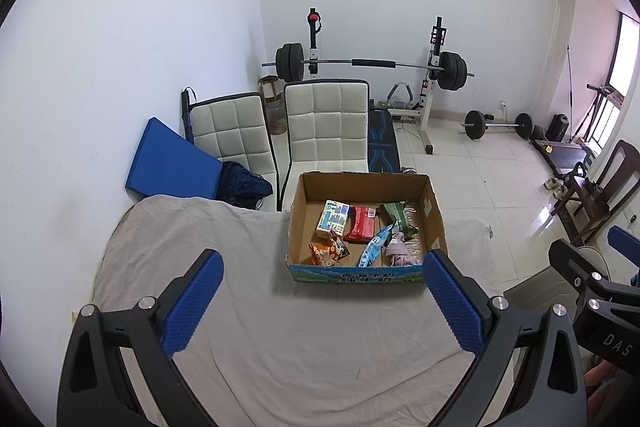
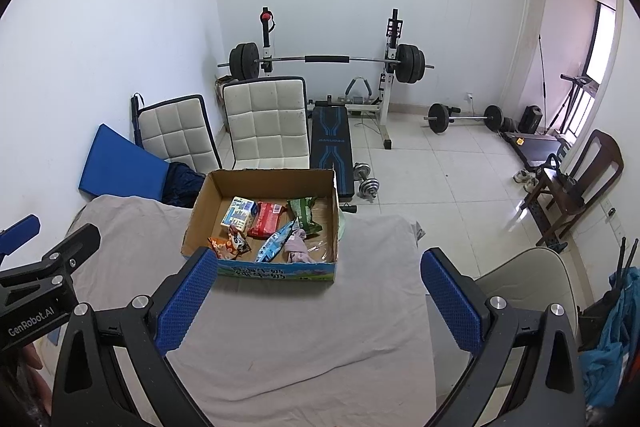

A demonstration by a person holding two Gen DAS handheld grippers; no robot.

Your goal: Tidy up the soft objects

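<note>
The box (image 1: 434, 211) is plain brown cardboard with an open top and a blue-green printed strip along the front. It sits on the far side of a table under a wrinkly grey cloth (image 1: 248, 327). Inside is a soft jumble: a boxy white-and-blue pack (image 1: 332, 219), a shiny red packet (image 1: 361, 225), a crinkly green bag (image 1: 394, 213), a long blue pouch (image 1: 374, 247), a small orange snack bag (image 1: 326, 253) and a limp pink cloth (image 1: 398, 249). Both grippers hang above the bare cloth, near the box. The left gripper (image 1: 322, 307) is spread wide with nothing in it, bumpy blue pads facing in. The right gripper (image 2: 318, 301) is the same, wide apart and empty.
</note>
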